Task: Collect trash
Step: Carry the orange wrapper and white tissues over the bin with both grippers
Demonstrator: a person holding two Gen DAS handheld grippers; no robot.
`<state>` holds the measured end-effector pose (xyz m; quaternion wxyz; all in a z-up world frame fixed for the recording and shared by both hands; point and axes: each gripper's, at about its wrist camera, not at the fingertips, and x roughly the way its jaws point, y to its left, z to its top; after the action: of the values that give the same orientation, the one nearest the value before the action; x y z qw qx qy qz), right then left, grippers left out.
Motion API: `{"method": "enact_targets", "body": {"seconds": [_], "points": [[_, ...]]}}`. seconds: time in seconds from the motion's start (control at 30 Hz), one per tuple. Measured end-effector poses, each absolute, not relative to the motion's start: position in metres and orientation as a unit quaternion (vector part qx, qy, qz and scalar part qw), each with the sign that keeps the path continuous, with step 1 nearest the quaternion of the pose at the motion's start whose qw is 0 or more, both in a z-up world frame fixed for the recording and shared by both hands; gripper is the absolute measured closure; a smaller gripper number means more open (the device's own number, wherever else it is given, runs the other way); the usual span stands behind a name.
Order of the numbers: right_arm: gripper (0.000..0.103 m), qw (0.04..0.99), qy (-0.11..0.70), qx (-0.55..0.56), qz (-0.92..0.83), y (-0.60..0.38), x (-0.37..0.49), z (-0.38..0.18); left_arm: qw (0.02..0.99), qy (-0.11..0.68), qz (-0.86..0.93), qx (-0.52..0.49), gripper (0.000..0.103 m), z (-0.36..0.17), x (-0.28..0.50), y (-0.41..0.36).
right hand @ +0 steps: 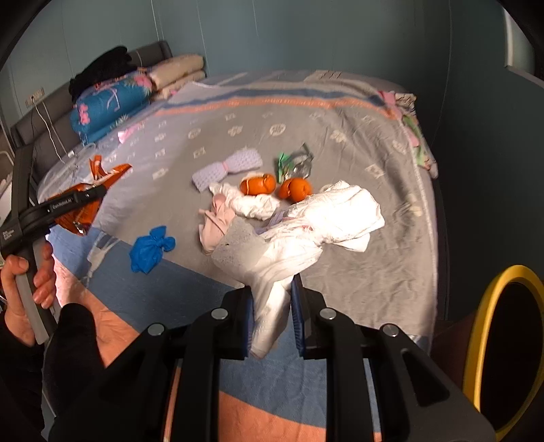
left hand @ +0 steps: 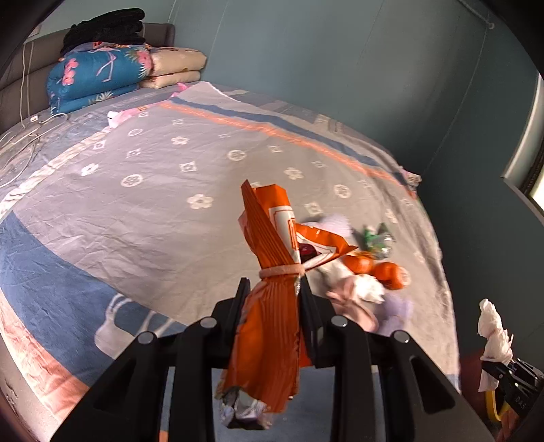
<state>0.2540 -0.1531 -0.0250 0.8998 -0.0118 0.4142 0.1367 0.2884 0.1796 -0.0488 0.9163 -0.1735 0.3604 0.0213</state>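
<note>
My left gripper (left hand: 273, 292) is shut on an orange snack wrapper (left hand: 272, 306) tied with a band, held above the bed; it also shows in the right wrist view (right hand: 85, 200). My right gripper (right hand: 272, 295) is shut on a white crumpled tissue bundle (right hand: 319, 221), seen in the left wrist view (left hand: 493, 343) too. On the bedspread (right hand: 238, 102) lie two orange peel pieces (right hand: 257, 184) (right hand: 295, 188), a green and clear wrapper (right hand: 294, 162), a lilac tied cloth (right hand: 226, 168), a pink scrap (right hand: 216, 221), white tissue (right hand: 251, 204) and a blue tied bag (right hand: 149, 250).
A bin with a yellow rim (right hand: 476, 340) stands to the right of the bed's foot. Folded quilts (left hand: 98, 74) and dark clothing (left hand: 105, 27) are piled at the headboard. White cables (left hand: 23, 139) lie on the far left of the bed. Teal walls surround it.
</note>
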Motion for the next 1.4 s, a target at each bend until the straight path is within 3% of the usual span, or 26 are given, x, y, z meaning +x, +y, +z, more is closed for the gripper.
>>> {"method": "enact_targets", "body": {"seconds": [0.73,1.4], "points": [[0.085,0.945,0.304,0.02,0.116,-0.248,0.163,0.067,0.92,0.356,-0.091,-0.134,0.077,-0.001,0.257,0.044],[0.084,0.963,0.256,0.054,0.06,-0.332,0.115,0.104,0.908,0.356,-0.187,-0.112,0.076,0.028,0.252,-0.066]]}}
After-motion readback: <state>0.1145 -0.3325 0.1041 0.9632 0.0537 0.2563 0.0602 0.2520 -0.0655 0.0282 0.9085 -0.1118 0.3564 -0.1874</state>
